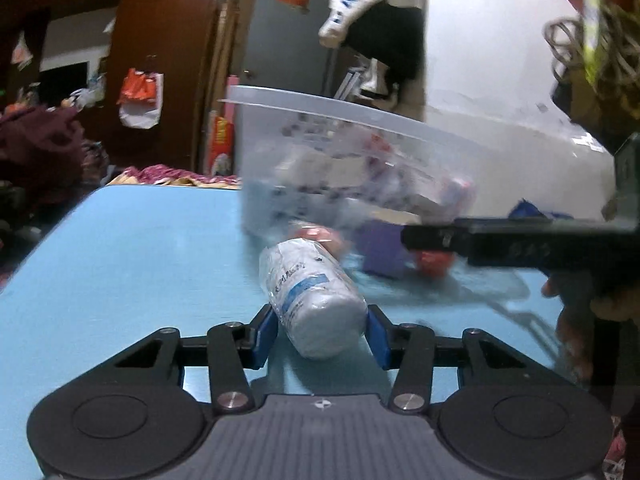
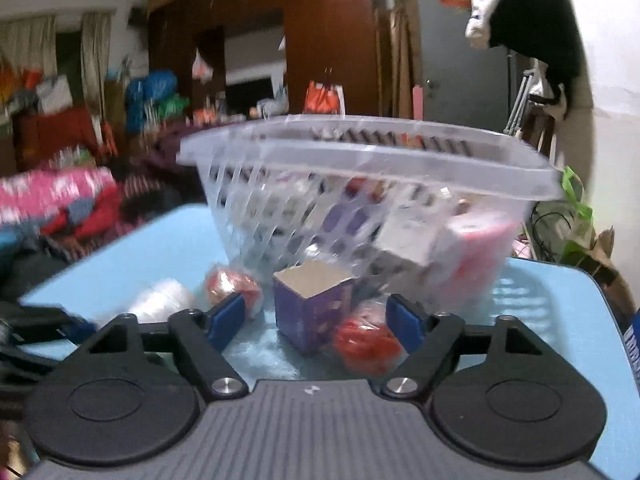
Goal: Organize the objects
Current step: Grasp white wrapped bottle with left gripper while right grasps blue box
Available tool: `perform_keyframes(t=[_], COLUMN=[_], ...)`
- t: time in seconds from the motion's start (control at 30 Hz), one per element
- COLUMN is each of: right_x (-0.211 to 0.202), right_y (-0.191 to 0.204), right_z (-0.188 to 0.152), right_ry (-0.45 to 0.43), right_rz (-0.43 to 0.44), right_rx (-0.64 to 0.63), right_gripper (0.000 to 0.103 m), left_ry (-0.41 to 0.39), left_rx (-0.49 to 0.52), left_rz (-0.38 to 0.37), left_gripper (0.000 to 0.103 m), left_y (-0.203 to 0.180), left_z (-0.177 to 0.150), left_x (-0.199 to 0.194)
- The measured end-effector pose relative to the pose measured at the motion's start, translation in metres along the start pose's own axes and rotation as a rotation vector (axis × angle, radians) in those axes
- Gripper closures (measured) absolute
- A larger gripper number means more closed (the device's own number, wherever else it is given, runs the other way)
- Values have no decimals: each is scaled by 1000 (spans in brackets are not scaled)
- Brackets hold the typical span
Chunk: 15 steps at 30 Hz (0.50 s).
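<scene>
Here, in the left wrist view, the left gripper brackets the near end of a white bottle lying on the blue table; its long axis runs away toward the clear basket, though whether the pads squeeze it cannot be told. In the right wrist view, the right gripper is spread wide, holding nothing, with the purple box just ahead between its fingers.

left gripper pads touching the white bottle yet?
Touching. Left wrist view: the white bottle lies between the left gripper, both blue pads pressed against its sides, no gap visible.
</scene>
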State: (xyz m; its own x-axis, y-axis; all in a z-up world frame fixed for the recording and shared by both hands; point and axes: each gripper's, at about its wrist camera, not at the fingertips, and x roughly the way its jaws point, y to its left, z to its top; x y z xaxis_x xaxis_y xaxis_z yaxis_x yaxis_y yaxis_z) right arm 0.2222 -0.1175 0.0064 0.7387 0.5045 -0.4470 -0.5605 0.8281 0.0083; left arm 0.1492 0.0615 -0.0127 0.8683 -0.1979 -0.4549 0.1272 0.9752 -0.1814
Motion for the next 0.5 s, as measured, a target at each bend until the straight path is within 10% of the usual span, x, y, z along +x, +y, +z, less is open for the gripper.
perform_keyframes(t=[0.5], right_x=[23], right_y=[50], right_z=[8], right_ry=[26], right_rz=[-115], right_rx=[-293], right_gripper=[40], left_ry=[-35], left_rx=[-1], left_rz=[-22], left_gripper=[52], left_y=[7], left_z=[-1], left_x=[0])
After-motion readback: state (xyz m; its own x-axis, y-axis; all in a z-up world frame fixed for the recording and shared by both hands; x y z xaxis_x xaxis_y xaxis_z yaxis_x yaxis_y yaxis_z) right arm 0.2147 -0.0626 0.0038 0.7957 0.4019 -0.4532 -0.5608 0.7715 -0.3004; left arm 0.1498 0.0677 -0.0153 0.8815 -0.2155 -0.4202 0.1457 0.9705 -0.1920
